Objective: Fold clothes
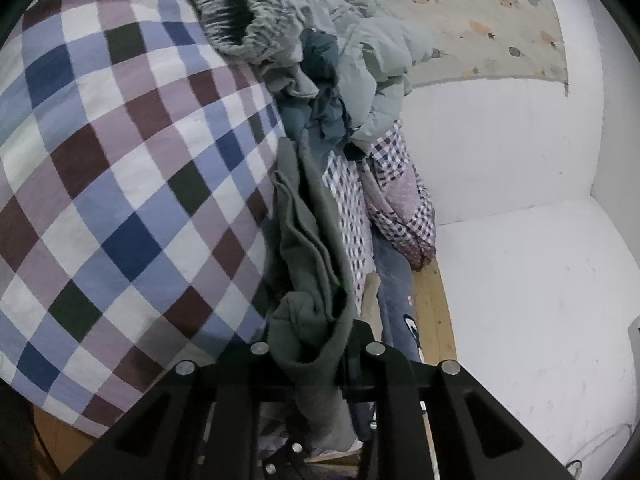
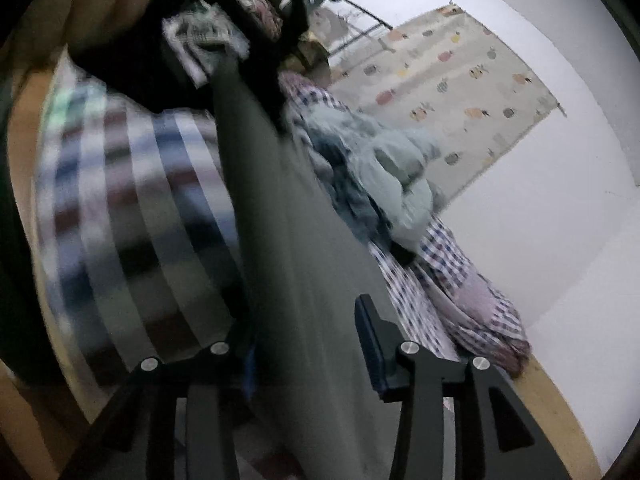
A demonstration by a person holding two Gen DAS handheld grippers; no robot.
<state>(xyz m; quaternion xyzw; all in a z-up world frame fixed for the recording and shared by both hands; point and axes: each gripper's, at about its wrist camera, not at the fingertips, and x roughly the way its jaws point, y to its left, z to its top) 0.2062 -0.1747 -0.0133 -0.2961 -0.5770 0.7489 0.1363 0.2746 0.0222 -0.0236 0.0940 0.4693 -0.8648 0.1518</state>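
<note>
- No writing or brand is showing anywhere that I can read; a small pale mark is sitting on the blue jeans (image 1: 396, 280), too small to make out.
- The left gripper (image 1: 316, 360) is pinching a bunched fold of the grey-green garment (image 1: 308, 232), its jaws clamped on the cloth at the bed's wooden edge (image 1: 434, 300).
- The right gripper (image 2: 304, 344) is standing with its jaws apart; the same grey-green garment (image 2: 280, 220) is running stretched between them, and I cannot tell whether either pad is touching it.
- The right wrist view is smearing with blur, so the checked bedspread (image 2: 132, 200) is reading as stripes, and the garment's far end is disappearing into dark, indistinct gear at the top.
- The checked bedspread (image 1: 120, 160) is filling the left of the bed, cut off by the lens rim.
- A heap of clothes (image 1: 340, 72) is lying along the bed's far edge: a pale green padded piece, dark blue pieces, small-check cloth hanging over the side.
- A fruit-patterned mat (image 1: 480, 20) is lying on the white floor (image 1: 520, 280) beyond.
</note>
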